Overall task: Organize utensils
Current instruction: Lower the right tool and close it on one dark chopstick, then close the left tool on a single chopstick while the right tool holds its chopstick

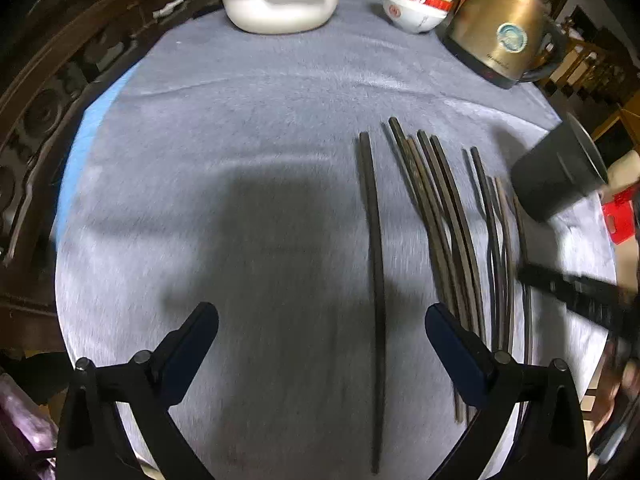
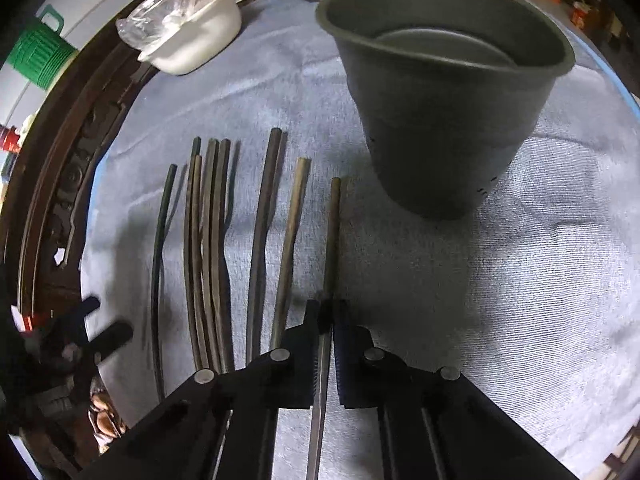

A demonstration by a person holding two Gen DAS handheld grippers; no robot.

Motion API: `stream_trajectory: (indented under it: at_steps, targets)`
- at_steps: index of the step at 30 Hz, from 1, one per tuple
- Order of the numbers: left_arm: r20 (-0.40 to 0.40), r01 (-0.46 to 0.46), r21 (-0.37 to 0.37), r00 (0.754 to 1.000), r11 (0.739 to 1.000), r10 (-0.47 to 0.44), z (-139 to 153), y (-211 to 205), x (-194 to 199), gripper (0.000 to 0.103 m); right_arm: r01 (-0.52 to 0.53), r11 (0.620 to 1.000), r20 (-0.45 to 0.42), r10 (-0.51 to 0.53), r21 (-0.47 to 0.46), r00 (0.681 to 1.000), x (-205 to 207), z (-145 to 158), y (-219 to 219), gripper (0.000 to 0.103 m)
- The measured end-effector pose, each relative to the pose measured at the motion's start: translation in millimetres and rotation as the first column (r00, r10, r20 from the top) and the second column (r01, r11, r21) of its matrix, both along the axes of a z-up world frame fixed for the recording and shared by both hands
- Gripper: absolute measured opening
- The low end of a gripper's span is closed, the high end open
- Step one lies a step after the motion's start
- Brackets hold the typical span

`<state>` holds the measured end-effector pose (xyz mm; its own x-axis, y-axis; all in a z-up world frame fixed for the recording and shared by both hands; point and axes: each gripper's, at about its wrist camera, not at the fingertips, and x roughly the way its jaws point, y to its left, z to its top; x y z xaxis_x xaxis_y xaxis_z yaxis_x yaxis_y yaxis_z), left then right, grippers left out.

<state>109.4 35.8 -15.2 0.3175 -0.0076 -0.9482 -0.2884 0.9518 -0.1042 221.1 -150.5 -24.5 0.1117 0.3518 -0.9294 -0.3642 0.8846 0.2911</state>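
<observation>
The right gripper (image 2: 326, 312) points steeply down at the grey cloth (image 2: 500, 272), and its two fingers are pressed together on a single chopstick (image 2: 333, 232), the one lying furthest toward the cup side of the row. That stick runs straight out from between the fingertips and also back between the finger bases toward the camera. Ahead of the fingers and a little to their right stands a dark grey cup (image 2: 440, 120), upright on the cloth with its mouth open, apart from the gripped stick's far tip. To the left of the closed fingers the other chopsticks (image 2: 208, 248) lie roughly parallel on the cloth: one pale stick just beside the gripped one, then a dark one, then a tight bundle, then a lone thin dark one. The left gripper (image 1: 322, 316) hangs above the same cloth with its fingers spread wide and nothing between the pads. A single dark chopstick (image 1: 374, 248) lies on the cloth within the gap, nearer the right-hand finger and untouched by either. The remaining sticks fan out beyond that finger. Far ahead of the left fingers, at the cloth's back edge, sit a white dish (image 1: 280, 4), stacked red-and-white bowls (image 1: 416, 4) and a brass-coloured kettle (image 1: 504, 28).
</observation>
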Motion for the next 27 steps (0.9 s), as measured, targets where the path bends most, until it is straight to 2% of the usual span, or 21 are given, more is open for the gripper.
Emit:
stream_trajectory:
  at_steps: [3, 7, 9, 10, 11, 17, 21, 24, 25, 27]
  targets:
    - [-0.059, -0.005, -0.019, 0.998, 1.000, 0.003, -3, -2, 20, 0.091, -0.003, 1.000, -0.004, 0.004, 0.023, 1.000, 1, -3, -3, 0.007]
    - [-0.158, 0.011, -0.019, 0.987, 1.000, -0.014, -18, -8, 36, 0.053, -0.018, 0.999, -0.004, 0.018, 0.041, 1.000, 1, -4, -9, 0.007]
    - [-0.155, 0.029, 0.006, 0.988, 1.000, -0.028, -17, -12, 37, 0.037, -0.028, 0.999, -0.003, 0.028, 0.042, 1.000, -1, -2, -14, 0.007]
    - [-0.162, 0.041, 0.014, 0.986, 0.999, -0.038, -16, -13, 36, 0.019, -0.035, 0.999, -0.002, 0.035, 0.040, 0.999, 0, -2, -13, 0.007]
    - [-0.177, 0.045, -0.008, 0.983, 0.999, -0.046, -17, -13, 32, 0.007, -0.045, 0.998, -0.002, 0.045, 0.034, 0.999, 1, -2, -11, 0.007]
    - [-0.203, 0.080, -0.075, 0.975, 0.994, -0.094, -18, -17, -6, 0.007, -0.131, 0.990, -0.010, 0.131, -0.047, 0.991, -7, 0, -3, 0.007]
    - [-0.202, 0.084, -0.130, 0.973, 0.988, -0.109, -19, -14, -15, 0.007, -0.146, 0.987, -0.039, 0.143, -0.065, 0.989, -8, 0, -4, 0.007]
    - [-0.206, 0.062, -0.133, 0.975, 0.989, -0.089, -17, -6, -2, 0.017, -0.148, 0.986, -0.085, 0.142, -0.073, 0.986, -1, -2, -1, 0.010]
    - [-0.208, 0.055, -0.125, 0.975, 0.991, -0.081, -17, -3, 3, 0.023, -0.151, 0.985, -0.095, 0.143, -0.086, 0.985, 1, -2, 1, 0.010]
    - [-0.209, 0.044, -0.109, 0.976, 0.993, -0.066, -15, 3, 11, 0.027, -0.164, 0.980, -0.102, 0.152, -0.110, 0.983, 6, -3, 8, 0.010]
